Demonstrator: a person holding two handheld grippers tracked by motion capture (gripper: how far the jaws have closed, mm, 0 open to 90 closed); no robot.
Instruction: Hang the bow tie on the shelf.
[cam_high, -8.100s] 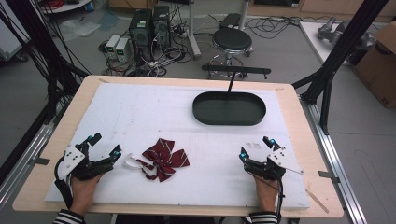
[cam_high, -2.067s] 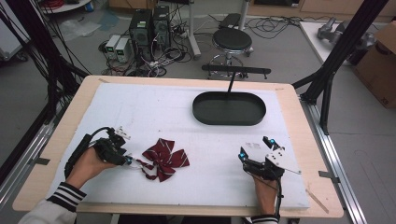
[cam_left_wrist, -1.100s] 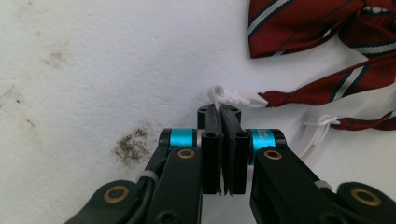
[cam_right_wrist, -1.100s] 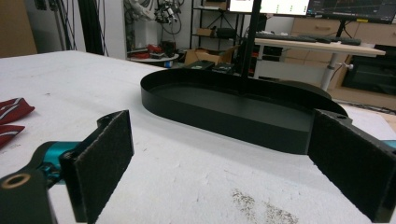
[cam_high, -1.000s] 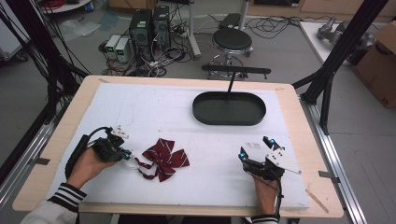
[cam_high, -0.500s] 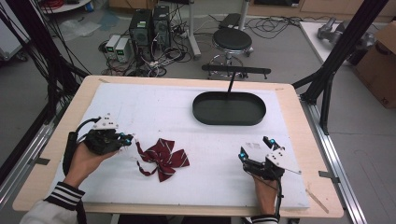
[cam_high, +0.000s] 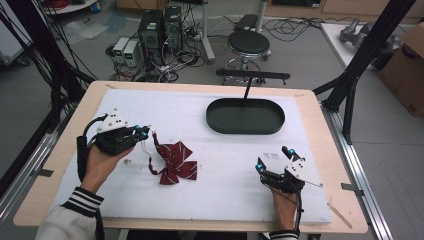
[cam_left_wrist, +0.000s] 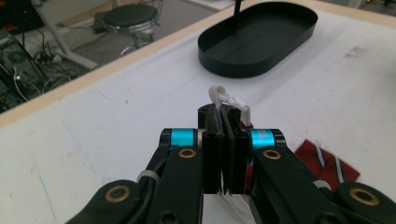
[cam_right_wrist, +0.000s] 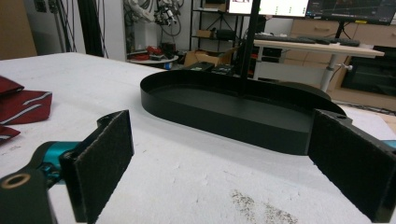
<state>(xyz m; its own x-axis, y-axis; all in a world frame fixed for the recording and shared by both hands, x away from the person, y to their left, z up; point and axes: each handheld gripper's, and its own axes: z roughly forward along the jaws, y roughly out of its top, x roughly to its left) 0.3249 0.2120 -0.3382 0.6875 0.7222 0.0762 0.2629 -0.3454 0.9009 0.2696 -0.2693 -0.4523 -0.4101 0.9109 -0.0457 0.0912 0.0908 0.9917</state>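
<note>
**Left jaws clamped on bow-tie strap; right jaws spread, idle**

Currently the left gripper (cam_high: 142, 133) sits over the left part of the white surface (cam_high: 220, 190), carried by a hand in a striped cuff. In the left gripper view its 2 jaws are pressed together on a white elastic strap (cam_left_wrist: 229, 100), with a loop of it sticking out past the tips. In the high view the strap runs from the jaws down to the bow tie (cam_high: 175, 162), dark red with pale stripes. The bow tie's upper corner is pulled toward the jaws; its lower part lies on the surface. Whether the upper part is clear of the surface cannot be told.

Right gripper (cam_high: 274, 159) rests near the front right of the surface, well apart from the bow tie. In the right gripper view its 2 jaws stand wide apart with nothing between them.

Tray (cam_high: 215, 117): black, oval, empty inside, toward the far side of the surface, well apart from both grippers. A thin black post rises behind its far rim.
</note>
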